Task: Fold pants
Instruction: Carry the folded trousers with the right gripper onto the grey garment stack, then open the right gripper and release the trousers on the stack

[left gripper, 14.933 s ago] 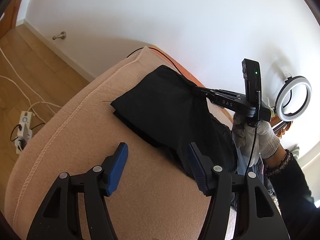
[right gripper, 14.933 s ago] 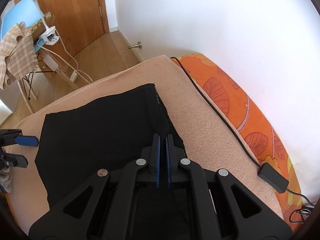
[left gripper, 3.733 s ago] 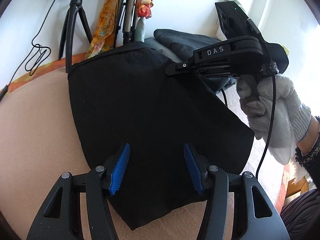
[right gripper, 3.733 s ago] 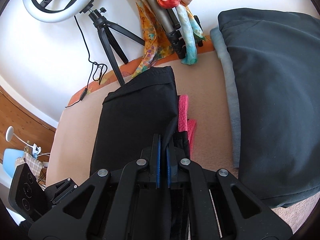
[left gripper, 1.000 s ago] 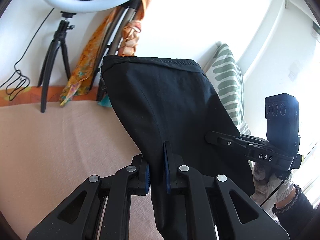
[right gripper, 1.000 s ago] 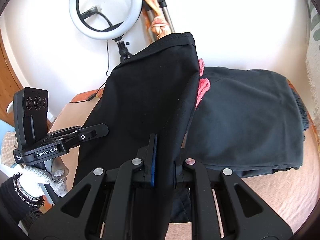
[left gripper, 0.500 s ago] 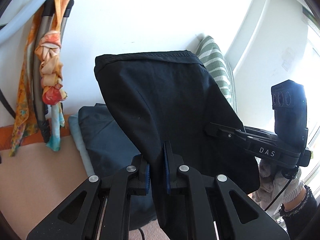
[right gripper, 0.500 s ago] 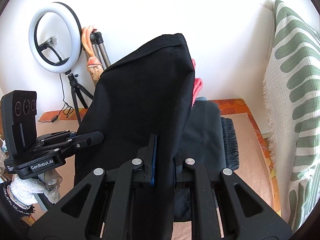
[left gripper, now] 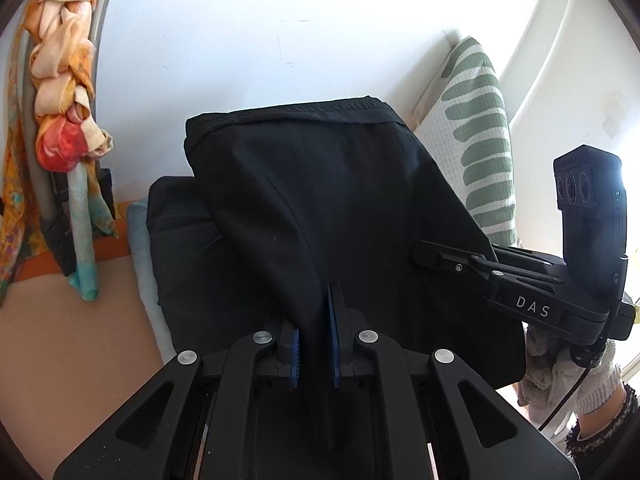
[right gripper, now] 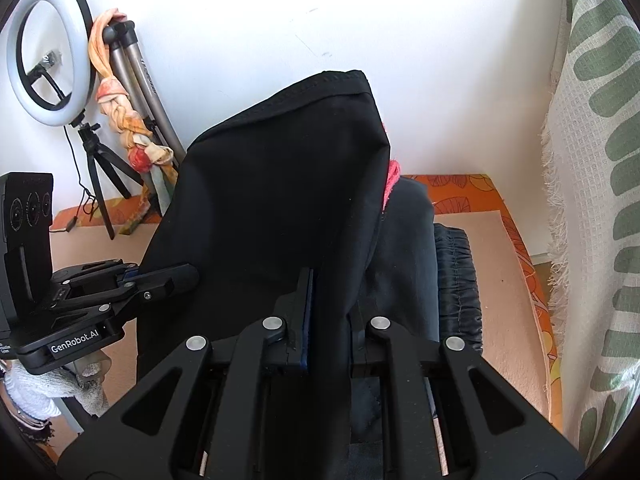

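Observation:
The folded black pants (left gripper: 328, 200) hang in the air, held at their near edge by both grippers. My left gripper (left gripper: 314, 334) is shut on the pants' left part. My right gripper (right gripper: 330, 312) is shut on their right part (right gripper: 280, 184); the cloth hides its right finger. Each gripper shows in the other's view: the right one (left gripper: 432, 258) at the pants' right side, the left one (right gripper: 188, 274) at their left side. The pants hover above a stack of folded dark clothes (left gripper: 188, 248), also seen in the right wrist view (right gripper: 412, 264).
The stack lies on a beige cover (right gripper: 496, 264) over an orange patterned mattress (right gripper: 452, 188). A green-striped white cushion (right gripper: 592, 160) stands at the right. A ring light on a tripod (right gripper: 48, 48) and a scarf-wrapped stand (left gripper: 60, 120) are at the left, against the white wall.
Both grippers have carried the pants rightward, from over the open beige cover to above the stack of dark clothes by the cushion. Both stay shut on the cloth.

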The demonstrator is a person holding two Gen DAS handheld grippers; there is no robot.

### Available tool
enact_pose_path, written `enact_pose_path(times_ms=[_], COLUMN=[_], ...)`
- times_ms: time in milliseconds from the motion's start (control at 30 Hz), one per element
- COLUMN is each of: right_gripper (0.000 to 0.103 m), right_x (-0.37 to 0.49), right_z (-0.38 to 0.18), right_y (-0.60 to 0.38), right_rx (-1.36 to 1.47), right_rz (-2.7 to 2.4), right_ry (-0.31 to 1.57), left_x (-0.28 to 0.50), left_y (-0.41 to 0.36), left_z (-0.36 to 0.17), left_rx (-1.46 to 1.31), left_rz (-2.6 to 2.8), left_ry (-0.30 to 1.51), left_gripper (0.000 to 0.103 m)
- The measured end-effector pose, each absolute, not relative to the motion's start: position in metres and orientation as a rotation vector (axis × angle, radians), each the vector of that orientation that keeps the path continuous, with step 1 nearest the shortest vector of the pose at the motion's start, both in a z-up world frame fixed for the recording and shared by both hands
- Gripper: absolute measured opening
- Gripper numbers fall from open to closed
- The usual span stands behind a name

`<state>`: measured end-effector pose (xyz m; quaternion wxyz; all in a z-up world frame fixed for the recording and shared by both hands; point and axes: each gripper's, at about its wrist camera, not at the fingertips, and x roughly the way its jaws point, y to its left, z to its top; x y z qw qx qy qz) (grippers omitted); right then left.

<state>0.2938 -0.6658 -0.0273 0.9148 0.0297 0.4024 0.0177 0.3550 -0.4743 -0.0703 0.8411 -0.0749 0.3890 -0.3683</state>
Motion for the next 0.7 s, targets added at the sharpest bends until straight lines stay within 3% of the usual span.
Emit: enact_pose_path(times_ms=[67, 200, 400, 467, 533, 600, 700], right_gripper=[0.016, 0.027, 0.042, 0.045, 0.058, 0.061, 0.062], right_x=[0.297, 0.299, 0.291, 0.287, 0.281, 0.274, 0.262], right_z=[-0.035, -0.042, -0.032, -0.027, -0.02, -0.013, -0.001], right_y=[-0.666, -0.664, -0.668, -0.665, -0.66, -0.654, -0.643], right_rx=[0.038, -0.019, -0.016, -0.023, -0.022, -0.013, -0.003], right_rz=[0.015, -0.061, -0.124, -0.131, -0.139, -0.135, -0.138], right_ry=[0.841, 0.846, 0.817, 0.808, 0.791, 0.775, 0.757], left_x=[0.358, 0.362, 0.358, 0.355, 0.349, 0.34, 0.326], left_y=[-0.478, -0.481, -0.47, -0.468, -0.459, -0.449, -0.435], left_z=[-0.076, -0.079, -0.076, -0.071, -0.065, -0.056, -0.039], left_rx=[-0.157, -0.156, -0.141, -0.147, -0.152, -0.141, -0.115], left_rz=[-0.766, -0.703, -0.673, -0.664, -0.669, -0.667, -0.666], left_ry=[0.843, 0.894, 0.907, 0.897, 0.877, 0.853, 0.816], left_gripper=[0.01, 0.021, 0.023, 0.03, 0.043, 0.052, 0.054])
